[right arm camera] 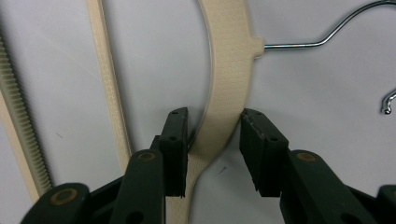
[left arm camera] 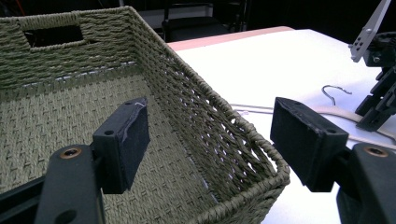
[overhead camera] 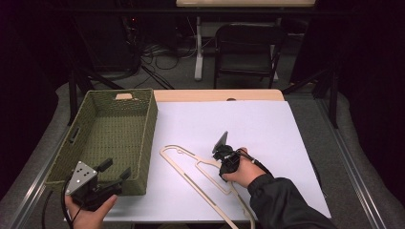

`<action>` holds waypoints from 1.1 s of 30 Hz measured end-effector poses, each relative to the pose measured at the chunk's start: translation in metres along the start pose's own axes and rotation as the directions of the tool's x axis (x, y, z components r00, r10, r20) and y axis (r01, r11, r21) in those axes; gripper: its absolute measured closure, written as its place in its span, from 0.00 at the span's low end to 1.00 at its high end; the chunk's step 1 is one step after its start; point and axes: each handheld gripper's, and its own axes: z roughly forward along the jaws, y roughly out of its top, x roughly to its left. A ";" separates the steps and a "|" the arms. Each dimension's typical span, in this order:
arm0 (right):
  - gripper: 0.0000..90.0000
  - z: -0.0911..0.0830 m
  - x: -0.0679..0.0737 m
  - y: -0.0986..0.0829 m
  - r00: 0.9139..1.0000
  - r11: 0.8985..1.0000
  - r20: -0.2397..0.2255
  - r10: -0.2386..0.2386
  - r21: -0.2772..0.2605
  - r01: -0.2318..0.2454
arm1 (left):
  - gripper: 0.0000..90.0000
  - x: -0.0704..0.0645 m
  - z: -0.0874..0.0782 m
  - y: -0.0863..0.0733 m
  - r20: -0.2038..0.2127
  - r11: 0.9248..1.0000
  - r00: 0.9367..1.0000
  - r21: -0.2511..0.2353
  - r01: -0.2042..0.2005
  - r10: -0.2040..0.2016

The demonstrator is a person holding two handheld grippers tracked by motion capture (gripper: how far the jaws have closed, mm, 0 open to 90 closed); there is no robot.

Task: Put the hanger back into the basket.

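Note:
A cream plastic clothes hanger (overhead camera: 191, 182) with a wire hook lies flat on the white sheet. My right gripper (overhead camera: 223, 167) points down over its upper arm. In the right gripper view the hanger (right arm camera: 229, 70) passes between the jaws of the right gripper (right arm camera: 212, 149), which is open, with a gap beside the right pad. The hook (right arm camera: 299, 45) sticks out to the right. My left gripper (overhead camera: 117, 168) is open at the near right corner of the green woven basket (overhead camera: 148, 124). In the left gripper view the left gripper (left arm camera: 210, 140) straddles the basket wall (left arm camera: 210, 102), and the right gripper (left arm camera: 373, 114) shows farther off.
The basket has nothing in it and takes up the table's left side. The white sheet (overhead camera: 239, 124) covers the rest, with a strip of bare wood (overhead camera: 215, 94) at the far edge. A dark folding chair (overhead camera: 246, 47) stands beyond the table.

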 end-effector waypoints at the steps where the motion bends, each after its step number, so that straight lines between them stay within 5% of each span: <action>1: 0.71 0.000 0.000 0.000 1.000 1.000 0.000 0.000 0.000 0.000 | 0.31 0.000 0.000 0.000 0.000 1.000 1.000 0.000 0.000 0.000; 13: 0.78 -0.002 -0.008 -0.002 0.998 0.998 0.003 0.057 0.020 -0.057 | 0.31 0.001 0.000 0.000 -0.002 1.000 1.000 -0.001 0.005 -0.005; 15: 0.80 0.002 -0.011 -0.005 0.996 0.996 -0.023 0.083 -0.041 -0.084 | 0.31 0.001 0.000 0.000 -0.002 1.000 1.000 -0.002 0.006 -0.006; 18: 0.81 -0.001 -0.015 -0.004 0.997 0.997 -0.023 0.073 -0.002 -0.073 | 0.31 0.001 0.000 0.000 -0.001 1.000 1.000 -0.001 0.004 -0.004; 33: 0.82 -0.002 -0.023 -0.008 0.997 0.998 -0.047 0.063 0.005 -0.063 | 0.32 0.000 0.000 0.000 0.000 1.000 1.000 -0.002 0.002 -0.002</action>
